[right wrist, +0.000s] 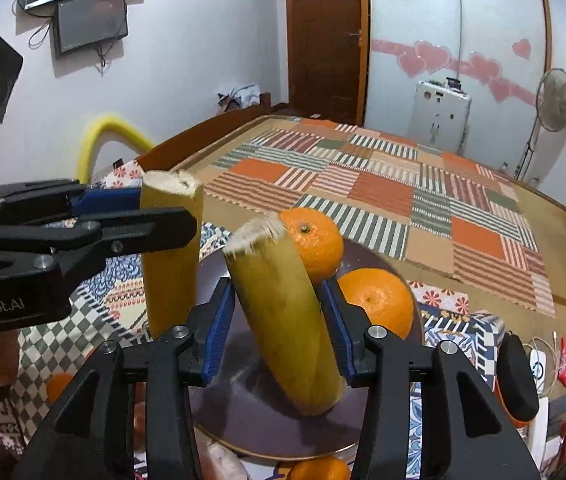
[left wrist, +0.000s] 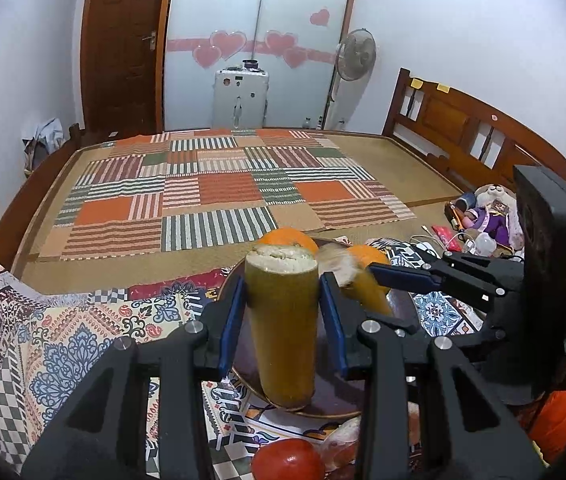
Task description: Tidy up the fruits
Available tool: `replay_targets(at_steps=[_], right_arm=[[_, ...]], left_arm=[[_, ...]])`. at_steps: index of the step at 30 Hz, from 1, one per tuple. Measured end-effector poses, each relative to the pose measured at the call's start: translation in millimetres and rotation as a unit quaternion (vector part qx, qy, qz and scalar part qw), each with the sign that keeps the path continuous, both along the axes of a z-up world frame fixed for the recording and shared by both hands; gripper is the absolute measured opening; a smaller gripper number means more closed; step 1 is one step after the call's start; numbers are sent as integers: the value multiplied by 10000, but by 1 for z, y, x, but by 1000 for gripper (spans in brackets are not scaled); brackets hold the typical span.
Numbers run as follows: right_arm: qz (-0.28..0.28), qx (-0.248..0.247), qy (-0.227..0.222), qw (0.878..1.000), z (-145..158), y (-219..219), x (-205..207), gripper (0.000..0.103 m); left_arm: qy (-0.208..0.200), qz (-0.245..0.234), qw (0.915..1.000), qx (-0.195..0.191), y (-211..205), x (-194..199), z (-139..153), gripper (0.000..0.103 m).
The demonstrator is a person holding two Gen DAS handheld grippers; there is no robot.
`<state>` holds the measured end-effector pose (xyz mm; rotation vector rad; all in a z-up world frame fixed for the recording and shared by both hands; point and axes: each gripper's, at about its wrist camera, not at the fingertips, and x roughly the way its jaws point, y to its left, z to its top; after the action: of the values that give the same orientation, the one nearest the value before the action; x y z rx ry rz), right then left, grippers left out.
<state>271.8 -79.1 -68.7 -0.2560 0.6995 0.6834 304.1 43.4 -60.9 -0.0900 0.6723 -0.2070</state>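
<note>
Both tongs grip cut yellow-green sugarcane pieces over a dark round plate (right wrist: 267,424). Left tongs (left wrist: 283,312) clamp their blue pads on either side of an upright, pale-topped cane section (left wrist: 281,328), whose lower end stands at the plate's (left wrist: 323,412) near rim. Right tongs (right wrist: 279,320) are closed around a second cane section (right wrist: 287,320), tilted with its frayed top leaning left and its base resting on the plate. In the right wrist view the left tongs (right wrist: 155,216) reach in from the left, holding the upright cane (right wrist: 171,260) just beside the tilted one.

Two round oranges sit on the far part of the plate: one (right wrist: 315,240) behind the tilted cane, the other (right wrist: 379,300) to its right, close together. The plate rests on a patterned patchwork cloth (left wrist: 63,340) spread on a bed. A red tomato-like fruit (left wrist: 287,460) lies near the bottom edge, off the plate.
</note>
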Motion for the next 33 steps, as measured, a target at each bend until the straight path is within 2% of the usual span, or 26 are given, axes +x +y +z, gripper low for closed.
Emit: replay_targets(at_steps=[8, 14, 18, 26, 33], right_arm=[[-115, 126, -9, 9999, 3, -11, -3, 42], [-341, 108, -203, 9992, 10, -24, -8, 42], [-432, 120, -211, 9988, 10, -34, -9, 42], [-500, 127, -226, 9984, 7, -42, -9, 43], [-537, 178, -207, 9982, 5, -51, -11, 43]], left_arm=[[-5, 24, 10000, 31, 0, -2, -1, 38], [-34, -65, 9995, 302, -16, -1, -1, 37], [126, -99, 9997, 193, -21, 7, -6, 37], [382, -146, 9984, 396, -34, 21, -19, 38], [388, -131, 9980, 482, -33, 17, -21, 39]])
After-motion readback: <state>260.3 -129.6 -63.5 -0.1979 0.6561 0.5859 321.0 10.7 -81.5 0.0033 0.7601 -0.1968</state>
